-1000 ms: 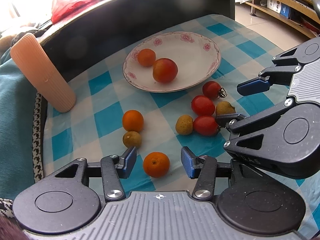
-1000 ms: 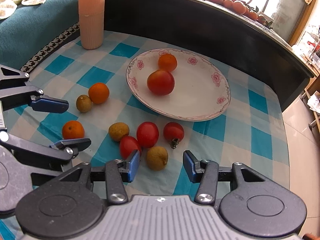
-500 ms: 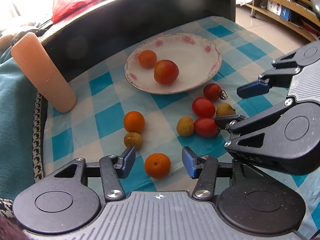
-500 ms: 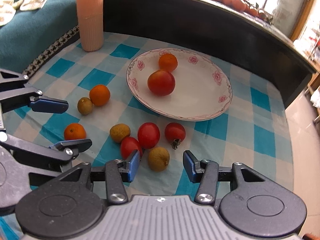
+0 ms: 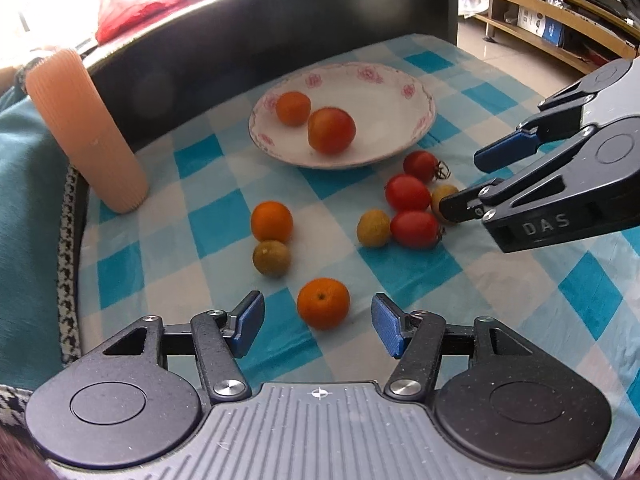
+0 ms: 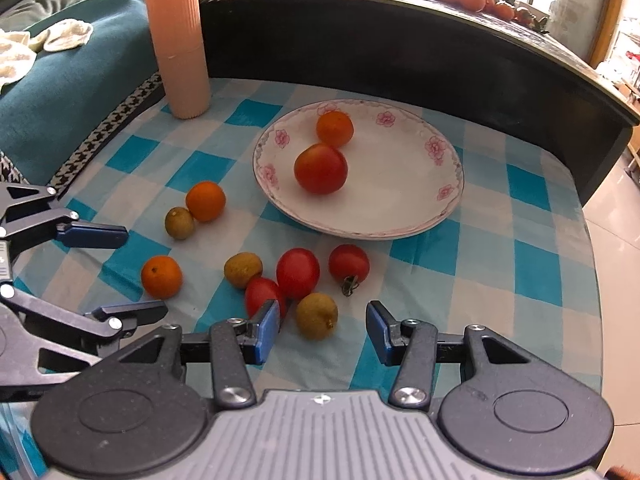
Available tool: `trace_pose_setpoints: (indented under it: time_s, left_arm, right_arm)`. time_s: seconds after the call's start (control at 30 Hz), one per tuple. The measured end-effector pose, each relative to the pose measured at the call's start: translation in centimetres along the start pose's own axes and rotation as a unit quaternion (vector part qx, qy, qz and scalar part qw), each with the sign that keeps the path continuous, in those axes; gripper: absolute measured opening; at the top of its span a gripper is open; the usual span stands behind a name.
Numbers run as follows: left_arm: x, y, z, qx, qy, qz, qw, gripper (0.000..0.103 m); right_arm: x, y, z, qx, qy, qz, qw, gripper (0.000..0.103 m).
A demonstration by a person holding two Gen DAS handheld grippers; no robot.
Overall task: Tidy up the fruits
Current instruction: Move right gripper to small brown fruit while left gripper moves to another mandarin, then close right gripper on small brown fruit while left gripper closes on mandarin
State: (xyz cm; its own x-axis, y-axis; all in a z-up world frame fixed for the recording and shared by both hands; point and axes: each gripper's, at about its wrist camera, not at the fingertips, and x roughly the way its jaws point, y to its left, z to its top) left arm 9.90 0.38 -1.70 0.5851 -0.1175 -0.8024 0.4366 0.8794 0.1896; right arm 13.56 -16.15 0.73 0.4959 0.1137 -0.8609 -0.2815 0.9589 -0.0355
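Observation:
A white flowered plate holds a big tomato and a small orange. Loose on the checked cloth lie oranges, several red tomatoes and brownish-yellow round fruits. My left gripper is open, just short of an orange. My right gripper is open, with a brownish fruit just ahead between its fingertips and a tomato by its left pad. Each gripper shows from the side in the other view: the right gripper, the left gripper.
A ribbed peach cylinder stands at the cloth's far left corner. A dark curved ledge runs behind the plate. Teal fabric lies to the left. Floor and wooden shelves lie to the right.
Both grippers have drawn back and up a little, so the fruits sit slightly farther from the fingertips. Nothing was grasped and no fruit moved.

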Motion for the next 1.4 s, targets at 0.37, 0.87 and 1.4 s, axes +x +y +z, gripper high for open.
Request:
trace_pose_setpoints:
  time_s: [0.37,0.87,1.4]
  left_arm:
    - [1.8,0.1,0.2,-0.010,0.017,-0.001,0.9998,0.052]
    - [2.4,0.1,0.3,-0.018,0.002,-0.012,0.9998,0.048]
    - [2.2,0.2,0.1,-0.025,-0.001,-0.021,0.9995,0.041]
  right_arm:
    - [0.2,-0.7,-1.2,-0.003,0.010,0.027,1.000,0.063]
    - [2.8,-1.5,-1.0,0.002,0.002,0.032,0.999,0.063]
    - [2.7,-0.4,-0.9,-0.030,0.011,0.032,0.999,0.043]
